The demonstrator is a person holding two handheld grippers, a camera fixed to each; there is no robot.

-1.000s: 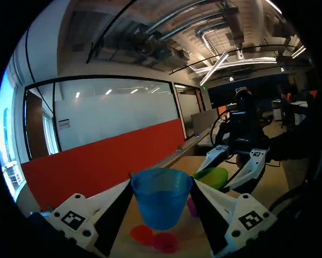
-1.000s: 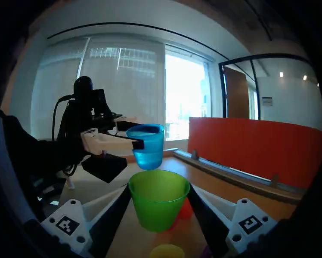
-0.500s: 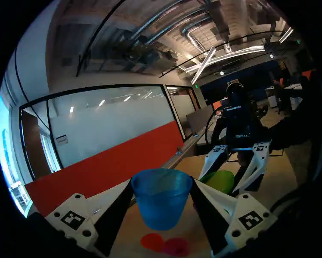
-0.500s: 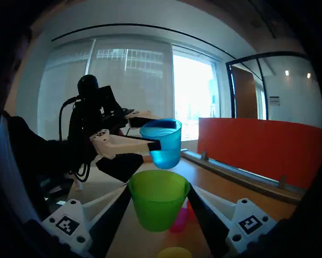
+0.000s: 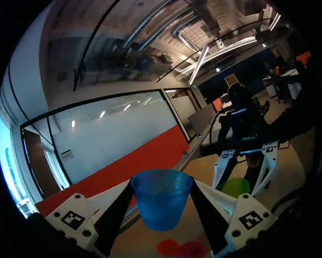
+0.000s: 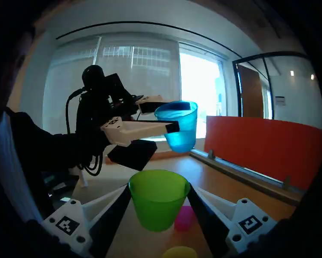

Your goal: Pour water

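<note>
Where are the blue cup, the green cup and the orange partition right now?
blue cup point(image 6: 179, 131), right gripper view, on its side wall.
green cup point(image 6: 159, 208), right gripper view, on its front wall.
orange partition point(image 6: 268, 148), right gripper view, on its flat face.

I am in an open-plan office. Overhead the ceiling is bare, with pipes point(image 5: 161, 26) and ducts point(image 5: 135, 60) exposed and long strip lights point(image 5: 198, 64) hung below them. A glass wall point(image 5: 113, 129) framed in black closes off a side room, and a low orange partition point(image 6: 264, 148) runs along the far edge of my wooden tabletop point(image 6: 212, 176). Tall windows point(image 6: 195, 99) with sheer blinds point(image 6: 131, 86) let in daylight, and more desks point(image 5: 283, 79) stand farther back.
</note>
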